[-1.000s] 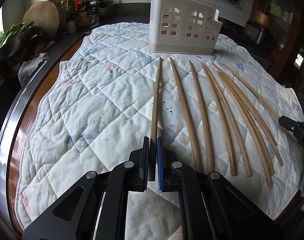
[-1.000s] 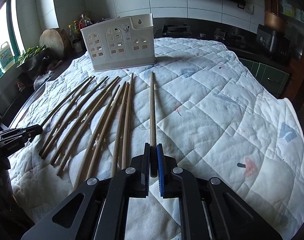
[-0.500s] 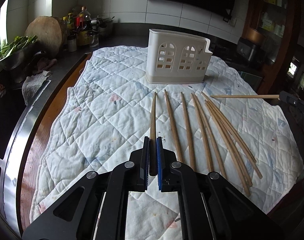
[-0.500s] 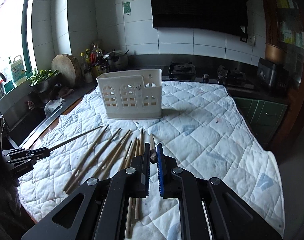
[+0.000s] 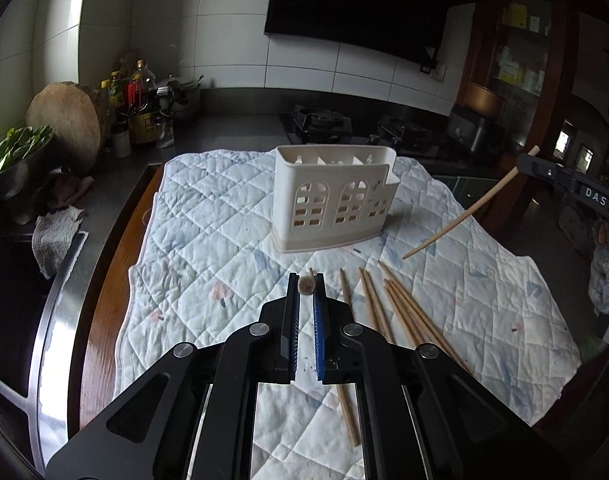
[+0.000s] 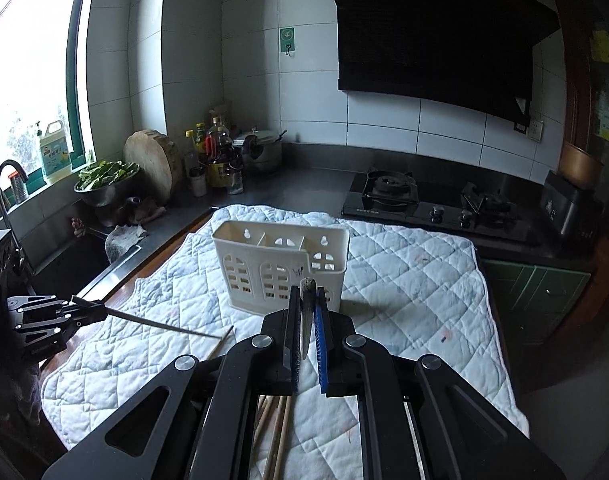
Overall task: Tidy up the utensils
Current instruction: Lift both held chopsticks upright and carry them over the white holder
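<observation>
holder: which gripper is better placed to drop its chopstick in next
Right, probably. The right gripper sits straight before the holder, looking down into its compartments; the left gripper views it obliquely. Both are shut on a chopstick.

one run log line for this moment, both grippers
left gripper: shut on chopstick | right gripper: shut on second chopstick | holder: empty | spare chopsticks: on cloth

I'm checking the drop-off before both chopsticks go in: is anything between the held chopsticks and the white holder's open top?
Nothing visible blocks either. The left gripper and the right gripper are each shut on a chopstick, lifted off the quilt. The holder stands upright; the compartments that show look empty.
</observation>
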Demonstrator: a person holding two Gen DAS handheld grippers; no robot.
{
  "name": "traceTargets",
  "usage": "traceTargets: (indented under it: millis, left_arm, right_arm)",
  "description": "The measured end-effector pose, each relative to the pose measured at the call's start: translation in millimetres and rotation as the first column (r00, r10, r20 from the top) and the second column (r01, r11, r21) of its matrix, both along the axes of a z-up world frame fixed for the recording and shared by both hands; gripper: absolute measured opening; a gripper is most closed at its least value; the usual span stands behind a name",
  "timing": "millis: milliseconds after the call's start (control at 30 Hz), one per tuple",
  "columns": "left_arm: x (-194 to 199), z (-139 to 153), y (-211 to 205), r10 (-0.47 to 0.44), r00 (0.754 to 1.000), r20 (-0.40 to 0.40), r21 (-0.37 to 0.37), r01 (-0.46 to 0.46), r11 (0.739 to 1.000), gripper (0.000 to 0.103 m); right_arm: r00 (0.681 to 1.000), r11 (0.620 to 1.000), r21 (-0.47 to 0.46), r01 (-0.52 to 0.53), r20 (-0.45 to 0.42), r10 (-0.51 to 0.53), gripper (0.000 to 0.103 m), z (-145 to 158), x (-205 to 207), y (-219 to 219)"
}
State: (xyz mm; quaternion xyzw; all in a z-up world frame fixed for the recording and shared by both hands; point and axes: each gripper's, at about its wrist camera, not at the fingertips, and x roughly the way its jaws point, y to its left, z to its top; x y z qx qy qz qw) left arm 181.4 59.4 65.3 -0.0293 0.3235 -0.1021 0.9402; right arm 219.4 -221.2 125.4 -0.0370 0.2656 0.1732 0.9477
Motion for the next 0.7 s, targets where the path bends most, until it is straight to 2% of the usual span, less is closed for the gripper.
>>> traceTargets:
  millis: [200,500,700]
  left_arm:
    - [19.2,44.7,-3.5,-0.035,0.998,0.054,-0.008,0.036,0.999,0.005]
    - [49.7,122.3,-8.2,-0.024,0.976,0.216,-0.046,0.034,0.998,0.005]
    - [82.9,137.4,-9.3,0.035,0.966,0.256,-0.071,-0.017,0.997,0.005]
  right_arm:
    - [0.999,1.0,0.013,0.007,0.031,-0.007,0.007,36.7,29.6,2.8]
    - [0.997,0.999,-0.018,0.039,0.074,-0.038,0.007,59.8,67.7,18.6]
    - [0.998,0.998,-0.052,0.041,0.055,-0.038,0.007,53.8,89.2,27.8]
